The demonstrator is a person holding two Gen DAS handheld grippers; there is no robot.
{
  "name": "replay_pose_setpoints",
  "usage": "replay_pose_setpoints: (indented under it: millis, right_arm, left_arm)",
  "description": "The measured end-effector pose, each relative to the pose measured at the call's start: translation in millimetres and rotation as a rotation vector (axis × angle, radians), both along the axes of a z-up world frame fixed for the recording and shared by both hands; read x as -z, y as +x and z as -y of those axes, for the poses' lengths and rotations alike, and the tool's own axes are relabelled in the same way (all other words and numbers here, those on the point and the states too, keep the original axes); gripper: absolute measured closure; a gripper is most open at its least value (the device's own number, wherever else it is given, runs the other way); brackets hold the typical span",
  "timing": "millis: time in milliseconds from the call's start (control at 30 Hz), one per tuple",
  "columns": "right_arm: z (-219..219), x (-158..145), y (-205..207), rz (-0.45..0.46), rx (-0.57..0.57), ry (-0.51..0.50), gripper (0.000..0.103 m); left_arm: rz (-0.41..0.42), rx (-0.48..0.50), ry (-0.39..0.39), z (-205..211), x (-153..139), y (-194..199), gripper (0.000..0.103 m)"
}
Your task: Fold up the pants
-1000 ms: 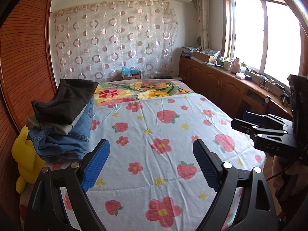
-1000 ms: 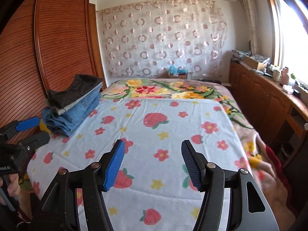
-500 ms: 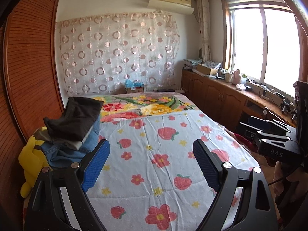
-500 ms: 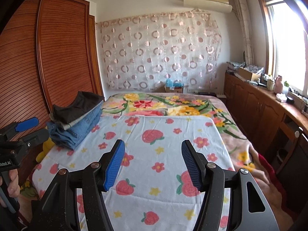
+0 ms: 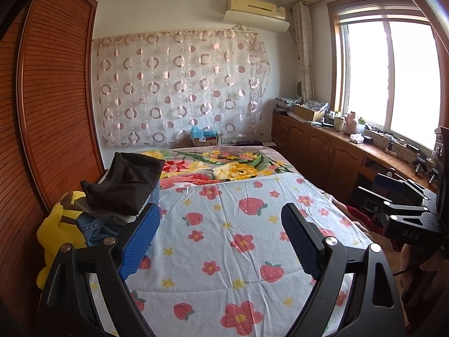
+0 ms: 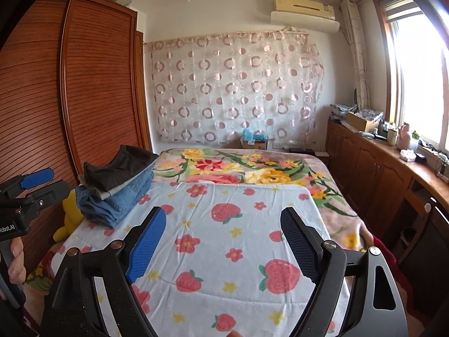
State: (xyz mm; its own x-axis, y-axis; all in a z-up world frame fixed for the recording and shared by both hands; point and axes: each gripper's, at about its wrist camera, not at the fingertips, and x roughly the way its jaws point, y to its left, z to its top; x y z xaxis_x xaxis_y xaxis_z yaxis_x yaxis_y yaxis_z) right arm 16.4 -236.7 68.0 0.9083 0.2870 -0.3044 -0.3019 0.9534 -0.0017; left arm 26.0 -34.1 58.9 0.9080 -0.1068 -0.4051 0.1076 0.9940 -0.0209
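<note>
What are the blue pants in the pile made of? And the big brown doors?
The blue pants look like denim: faded blue weave with stitched seams. The doors look like reddish-brown wood with a slight sheen and thin horizontal slats, though it could be veneer.

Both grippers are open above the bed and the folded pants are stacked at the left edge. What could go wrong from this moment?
1. The stack of folded pants sits at the bed's left edge, above the yellow plush toy. A nudge from the left gripper might push it off.
2. The dark pants on top overhang the jeans and could slide.
3. No unfolded pants are in view, so the right gripper, open and empty, may have nothing to pick.
</note>
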Motion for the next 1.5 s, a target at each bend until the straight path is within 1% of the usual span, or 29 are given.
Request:
replay_pose_setpoints:
  millis: [1500]
  right_arm:
    - [-3.3, 6.2, -2.6, 0.013, -0.001, 0.0, 0.018]
  left_arm:
    - [-0.001, -0.002, -0.001, -1.1, 0.1, -1.6, 0.014]
